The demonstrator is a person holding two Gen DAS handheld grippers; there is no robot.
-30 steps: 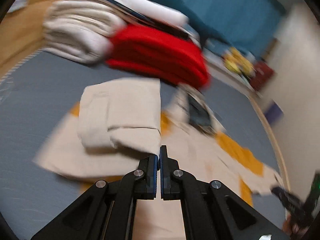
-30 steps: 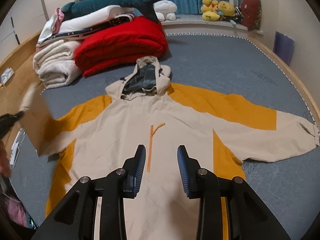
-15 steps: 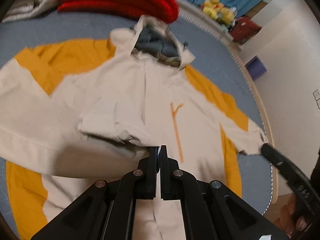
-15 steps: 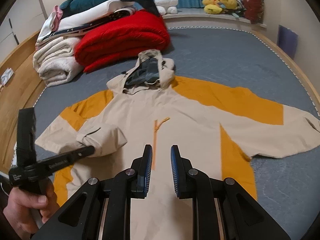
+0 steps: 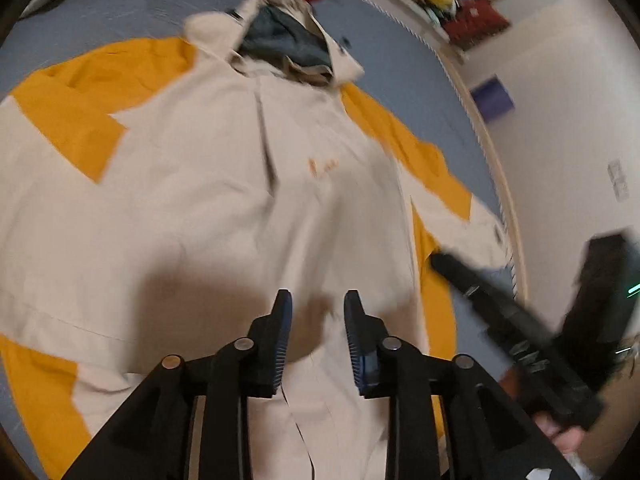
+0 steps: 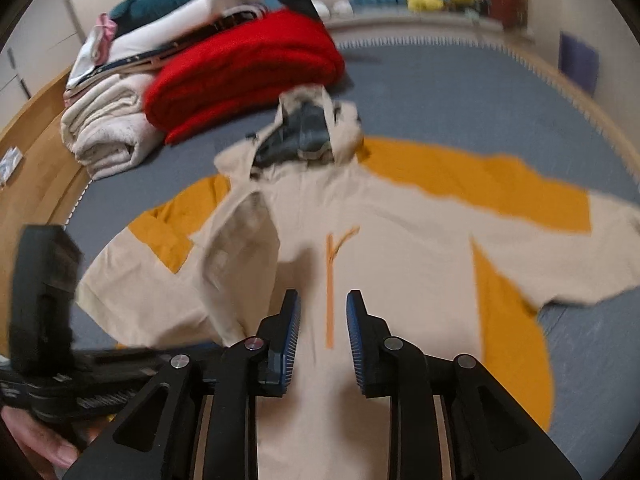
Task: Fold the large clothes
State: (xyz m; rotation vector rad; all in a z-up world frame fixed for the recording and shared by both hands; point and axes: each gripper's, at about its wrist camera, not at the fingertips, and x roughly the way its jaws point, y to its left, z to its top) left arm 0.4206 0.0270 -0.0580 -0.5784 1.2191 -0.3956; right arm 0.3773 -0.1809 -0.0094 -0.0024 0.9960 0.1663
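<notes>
While the left gripper (image 5: 316, 312) hangs over the jacket (image 6: 380, 264), its jaws are opening with nothing between them; the folded-in left sleeve (image 6: 240, 256) lies loose ahead and to its left. Rightward, the right gripper (image 6: 322, 312) also hovers above the chest, jaws opening and empty, the orange zipper (image 6: 330, 280) just ahead between its fingers. The right sleeve (image 6: 560, 240) lies spread out to that gripper's right. Risk: the slack sleeve could slide back open, or a pinch could gather both fabric layers.
</notes>
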